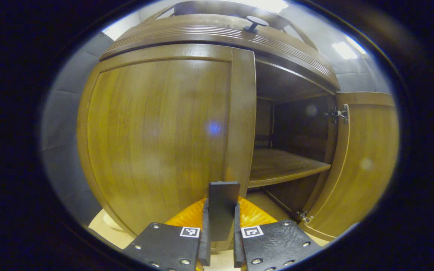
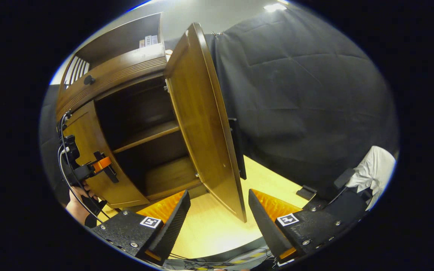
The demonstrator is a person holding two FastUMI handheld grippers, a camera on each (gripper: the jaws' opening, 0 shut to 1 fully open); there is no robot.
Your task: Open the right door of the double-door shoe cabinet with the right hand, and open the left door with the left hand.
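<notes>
Clamping both fingers of the left gripper (image 1: 220,241) on the dark handle (image 1: 222,207) of the left door (image 1: 156,131), which sits closed against the shoe cabinet (image 1: 217,32). Seen from the right gripper view as the left gripper (image 2: 102,167) in a hand (image 2: 79,205) at that same door (image 2: 89,150). Spreading the right gripper (image 2: 219,222) wide, gripping nothing, fingers (image 2: 173,222) either side of the lower edge of the right door (image 2: 202,124) without touching it. Swung fully out on its hinges, baring 1 shelf (image 1: 281,165) inside. Standing on a pale wooden floor (image 2: 209,226).
</notes>
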